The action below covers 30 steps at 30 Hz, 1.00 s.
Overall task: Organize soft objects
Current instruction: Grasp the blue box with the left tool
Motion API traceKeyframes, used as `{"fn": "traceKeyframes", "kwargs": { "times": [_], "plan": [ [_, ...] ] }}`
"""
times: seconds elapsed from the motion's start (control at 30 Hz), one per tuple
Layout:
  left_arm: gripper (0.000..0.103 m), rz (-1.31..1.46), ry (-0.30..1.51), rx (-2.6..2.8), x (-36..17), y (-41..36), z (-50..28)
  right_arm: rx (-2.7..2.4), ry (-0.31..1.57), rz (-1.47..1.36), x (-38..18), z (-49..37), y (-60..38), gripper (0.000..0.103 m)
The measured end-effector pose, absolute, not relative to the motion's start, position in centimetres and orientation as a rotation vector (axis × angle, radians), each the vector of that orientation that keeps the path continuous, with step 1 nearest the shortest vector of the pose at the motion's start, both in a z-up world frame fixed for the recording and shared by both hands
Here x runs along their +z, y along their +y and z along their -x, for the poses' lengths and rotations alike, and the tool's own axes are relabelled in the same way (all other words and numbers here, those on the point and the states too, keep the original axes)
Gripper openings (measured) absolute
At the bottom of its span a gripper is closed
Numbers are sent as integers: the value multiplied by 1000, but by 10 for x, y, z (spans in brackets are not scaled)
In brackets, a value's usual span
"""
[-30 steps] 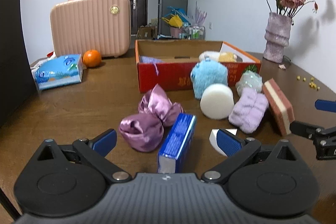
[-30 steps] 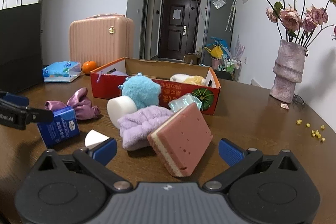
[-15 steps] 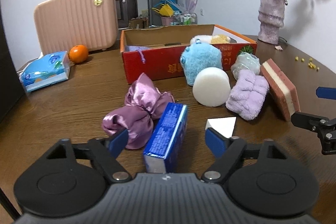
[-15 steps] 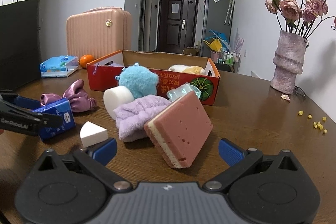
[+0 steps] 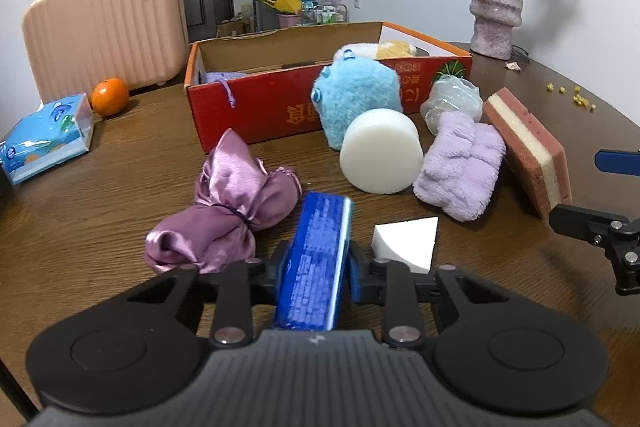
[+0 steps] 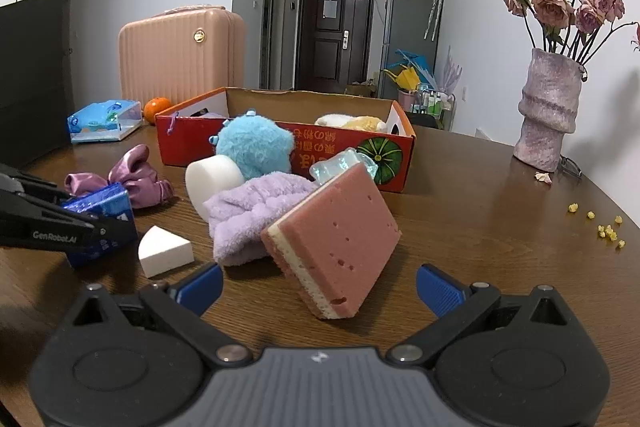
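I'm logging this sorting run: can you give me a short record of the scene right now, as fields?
left gripper: fingers have just closed onto the blue pack, which stands on the table
right gripper: open, holding nothing, facing the pink sponge
red box: open-topped, a few soft items inside
still outside the box: blue plush, white round sponge, lilac towel, satin pouch

Pink suitcase, orange and flower vase stand behind.

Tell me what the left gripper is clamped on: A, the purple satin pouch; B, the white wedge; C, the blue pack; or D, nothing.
C: the left gripper has closed on the blue pack, with the white wedge and the satin pouch lying free beside it.
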<state>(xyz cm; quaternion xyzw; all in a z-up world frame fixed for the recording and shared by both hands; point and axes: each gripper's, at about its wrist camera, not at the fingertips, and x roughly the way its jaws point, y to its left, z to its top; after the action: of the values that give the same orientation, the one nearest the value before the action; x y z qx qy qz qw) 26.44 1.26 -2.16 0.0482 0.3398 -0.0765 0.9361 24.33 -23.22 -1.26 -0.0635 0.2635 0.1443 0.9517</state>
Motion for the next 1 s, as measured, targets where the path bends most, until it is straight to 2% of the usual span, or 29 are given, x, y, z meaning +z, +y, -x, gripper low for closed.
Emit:
{"fn": "traceKeyframes", "kwargs": {
  "times": [1.0],
  "plan": [
    [24,1,566,-111,-2,35,-247,207,562,243,-28,-284,-204,102]
  ]
}}
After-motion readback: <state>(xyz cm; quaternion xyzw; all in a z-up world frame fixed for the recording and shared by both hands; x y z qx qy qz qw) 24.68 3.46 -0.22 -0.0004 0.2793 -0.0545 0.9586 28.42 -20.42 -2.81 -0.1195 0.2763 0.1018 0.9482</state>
